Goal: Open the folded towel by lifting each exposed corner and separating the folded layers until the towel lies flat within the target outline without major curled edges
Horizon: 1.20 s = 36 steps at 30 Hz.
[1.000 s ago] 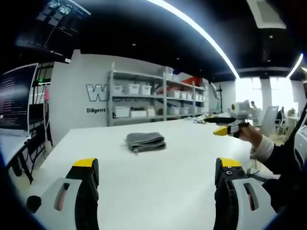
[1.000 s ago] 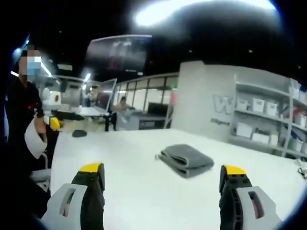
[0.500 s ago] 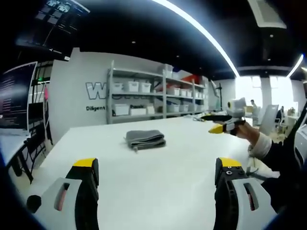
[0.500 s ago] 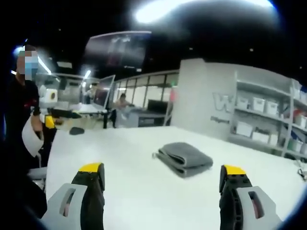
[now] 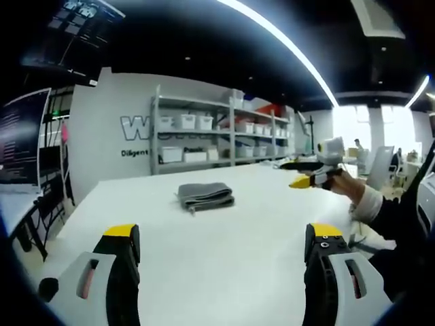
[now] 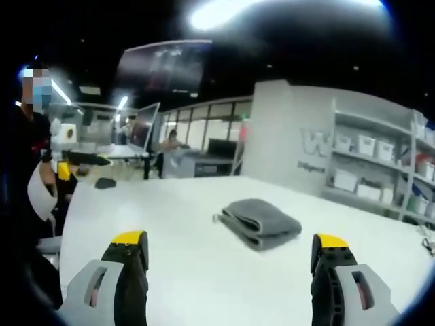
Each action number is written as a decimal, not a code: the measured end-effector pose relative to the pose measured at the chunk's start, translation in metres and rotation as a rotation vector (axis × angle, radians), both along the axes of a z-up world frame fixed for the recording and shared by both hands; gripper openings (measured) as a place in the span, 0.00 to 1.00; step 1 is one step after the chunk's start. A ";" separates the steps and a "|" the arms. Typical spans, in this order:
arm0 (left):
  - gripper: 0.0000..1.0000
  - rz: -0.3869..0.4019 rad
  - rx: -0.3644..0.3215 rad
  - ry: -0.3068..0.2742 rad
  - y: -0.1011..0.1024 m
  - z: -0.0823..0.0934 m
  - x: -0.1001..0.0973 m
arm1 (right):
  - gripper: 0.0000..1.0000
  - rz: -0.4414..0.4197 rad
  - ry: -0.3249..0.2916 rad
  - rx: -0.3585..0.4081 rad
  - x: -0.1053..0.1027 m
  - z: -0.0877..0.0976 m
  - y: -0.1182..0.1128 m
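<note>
A grey towel (image 5: 205,195), folded into a thick stack, lies on the white table (image 5: 224,244) well ahead of my left gripper (image 5: 226,239), which is open and holds nothing. The right gripper view has the same towel (image 6: 260,223) ahead and slightly right of centre, far from my right gripper (image 6: 230,246), whose jaws stand wide apart and empty. At the right of the left gripper view, a hand holds the right gripper (image 5: 309,173) above the table. The left gripper (image 6: 80,161) appears at the left of the right gripper view, held by a person.
Shelves with white bins (image 5: 204,139) line the back wall behind the table. Monitors (image 6: 148,129) and desks stand beyond the table's far side. A dark small object (image 6: 105,183) lies near the table's left edge. Bare white tabletop surrounds the towel.
The towel has not moved. Both views shifted slightly as the hands moved; the right gripper seen from the left has drifted a little left and up.
</note>
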<state>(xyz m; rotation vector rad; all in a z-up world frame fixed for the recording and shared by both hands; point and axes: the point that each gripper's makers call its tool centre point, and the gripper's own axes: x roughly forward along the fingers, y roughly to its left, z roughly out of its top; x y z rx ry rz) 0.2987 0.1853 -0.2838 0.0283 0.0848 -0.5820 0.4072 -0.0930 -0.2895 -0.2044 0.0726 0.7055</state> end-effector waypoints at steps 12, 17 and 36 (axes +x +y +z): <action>1.00 0.013 -0.013 0.001 0.004 0.001 0.001 | 1.00 -0.004 0.007 -0.020 0.012 -0.006 0.003; 1.00 0.009 -0.033 -0.009 0.003 0.004 0.001 | 1.00 -0.004 0.008 -0.014 0.018 -0.004 0.007; 1.00 0.010 -0.012 0.002 0.003 0.000 0.003 | 0.99 0.016 0.032 0.012 0.032 -0.006 0.009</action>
